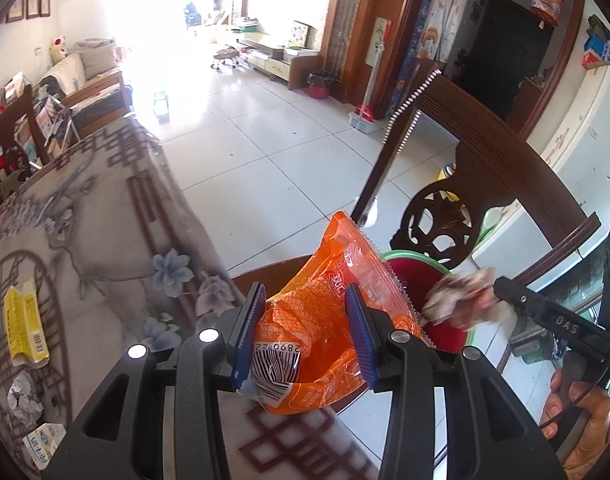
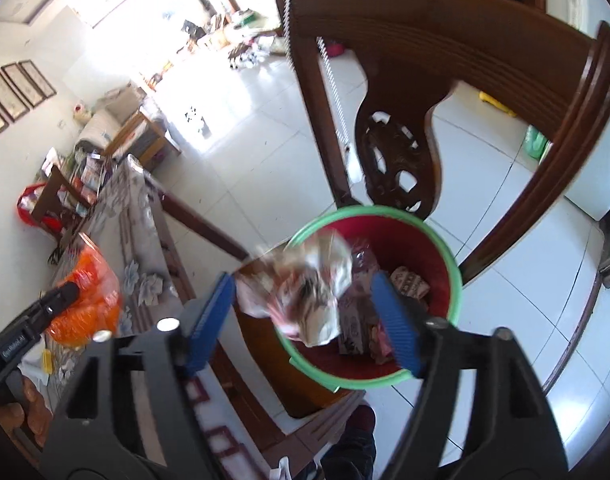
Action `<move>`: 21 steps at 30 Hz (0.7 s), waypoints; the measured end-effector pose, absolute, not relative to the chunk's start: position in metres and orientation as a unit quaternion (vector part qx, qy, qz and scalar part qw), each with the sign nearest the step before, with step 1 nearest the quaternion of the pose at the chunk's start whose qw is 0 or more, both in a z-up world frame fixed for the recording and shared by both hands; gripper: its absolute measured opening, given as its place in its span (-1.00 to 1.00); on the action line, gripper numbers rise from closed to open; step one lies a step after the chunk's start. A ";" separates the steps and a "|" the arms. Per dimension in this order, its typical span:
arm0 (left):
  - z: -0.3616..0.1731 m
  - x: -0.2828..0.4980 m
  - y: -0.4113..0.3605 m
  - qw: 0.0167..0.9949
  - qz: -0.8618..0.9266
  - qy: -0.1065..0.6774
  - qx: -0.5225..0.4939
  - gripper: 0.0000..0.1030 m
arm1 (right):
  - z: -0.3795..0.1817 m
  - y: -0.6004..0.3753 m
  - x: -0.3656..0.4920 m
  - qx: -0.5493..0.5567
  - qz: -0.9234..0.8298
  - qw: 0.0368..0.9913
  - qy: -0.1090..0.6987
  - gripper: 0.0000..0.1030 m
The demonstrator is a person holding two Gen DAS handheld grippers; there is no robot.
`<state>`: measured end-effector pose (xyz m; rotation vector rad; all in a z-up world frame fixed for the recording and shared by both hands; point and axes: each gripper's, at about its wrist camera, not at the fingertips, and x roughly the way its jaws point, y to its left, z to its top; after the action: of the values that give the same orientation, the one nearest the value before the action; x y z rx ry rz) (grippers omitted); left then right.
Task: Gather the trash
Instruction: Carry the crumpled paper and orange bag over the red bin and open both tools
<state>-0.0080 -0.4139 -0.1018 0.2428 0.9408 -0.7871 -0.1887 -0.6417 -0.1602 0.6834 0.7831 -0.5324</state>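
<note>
My left gripper [image 1: 305,296] is shut on an orange plastic snack wrapper [image 1: 345,256], held above the table's edge and just left of the bin. The bin [image 1: 409,256] is red with a green rim [image 2: 457,276]; it stands on a wooden chair seat and holds several wrappers. My right gripper [image 2: 301,284] hangs open over the bin. A crumpled white and pink wrapper [image 2: 313,292] is blurred between its blue pads, loose above the bin's mouth. In the left wrist view that wrapper [image 1: 461,300] sits just off the right gripper's fingertip.
The table wears a grey floral cloth [image 1: 105,216]. On it lie a yellow box [image 1: 25,324], a crumpled paper [image 1: 23,400] and a small carton [image 1: 45,444]. The carved wooden chair back [image 1: 485,152] rises behind the bin. White tiled floor lies beyond.
</note>
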 end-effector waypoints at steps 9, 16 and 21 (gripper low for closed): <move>-0.122 -0.030 -0.475 0.768 -0.429 0.454 0.143 -0.25 | -0.146 -0.655 -0.217 0.310 -0.300 0.828 0.358 0.40; -0.131 -0.056 -0.520 0.734 -0.476 0.452 0.173 -0.24 | -0.143 -0.665 -0.255 0.322 -0.344 0.810 0.348 0.41; -0.129 -0.066 -0.540 0.723 -0.497 0.443 0.183 0.02 | -0.141 -0.665 -0.274 0.330 -0.364 0.801 0.342 0.41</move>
<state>-0.0659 -0.5404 -0.1287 0.4037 0.9775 -1.0979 -0.2739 -0.6649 -0.1410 0.7078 0.7329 -0.7799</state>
